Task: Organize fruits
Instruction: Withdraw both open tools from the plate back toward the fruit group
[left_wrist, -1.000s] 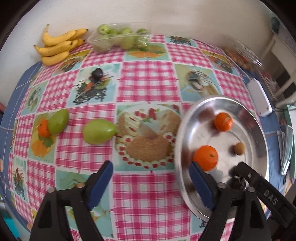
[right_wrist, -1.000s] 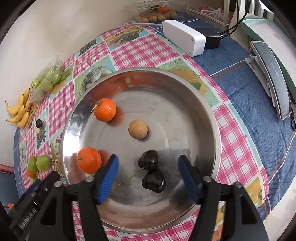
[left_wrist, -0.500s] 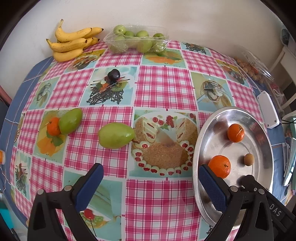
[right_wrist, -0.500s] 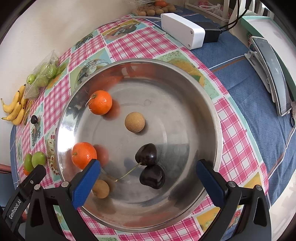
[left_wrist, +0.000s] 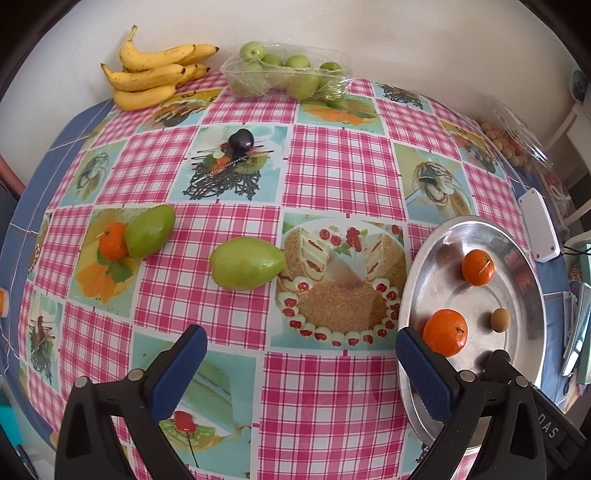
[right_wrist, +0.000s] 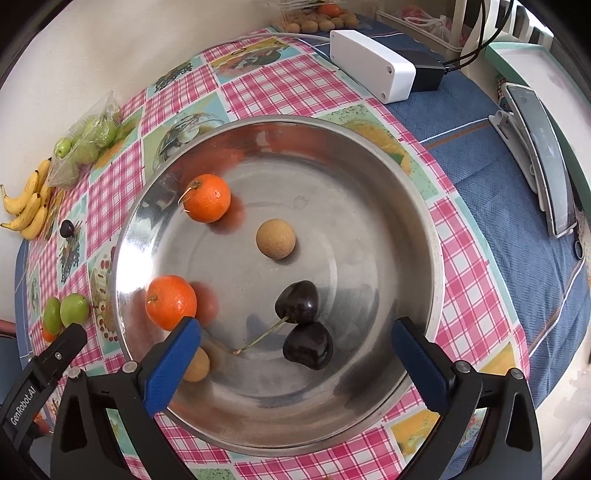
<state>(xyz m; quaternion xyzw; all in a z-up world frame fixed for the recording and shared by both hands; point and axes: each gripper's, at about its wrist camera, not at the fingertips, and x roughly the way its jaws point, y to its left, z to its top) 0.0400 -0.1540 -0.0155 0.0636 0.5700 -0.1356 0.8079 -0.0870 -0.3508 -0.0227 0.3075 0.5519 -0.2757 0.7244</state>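
Fruits are sitting partly in a steel bowl (right_wrist: 424, 236) and partly loose on the checked tablecloth (left_wrist: 332, 173). Inside the bowl, right wrist view: one orange (right_wrist: 207, 198) at about 10 o'clock, a second orange (right_wrist: 170, 302) at 8 o'clock just beside the rim, a tan round fruit (right_wrist: 276, 238) near the centre, two dark cherries (right_wrist: 303, 321) touching each other at 6 o'clock with a thin stem trailing toward 7 o'clock, and another tan fruit (right_wrist: 197, 365) half hidden behind the left finger.

The right gripper (right_wrist: 295, 354) is hovering over the near part of the bowl, jaws spread wide, having just been opening; the cherries are lying between the fingers, the pads touching neither.

The left gripper (left_wrist: 301, 363) is hanging over bare cloth at the bowl's 9 o'clock side, jaws likewise wide after just opening, nothing between them.

Outward on the cloth, left wrist view: a green pear-shaped fruit (left_wrist: 246, 263) near the table centre, a second green one (left_wrist: 149, 230) touching a small orange (left_wrist: 112, 240) toward 9 o'clock, a lone dark cherry (left_wrist: 240, 140) toward 11 o'clock. Bananas (left_wrist: 155, 72) and a bag of green fruit (left_wrist: 288, 75) are resting along the far edge by the wall. A white box (right_wrist: 373, 70) is sitting beyond the bowl at 1 o'clock.
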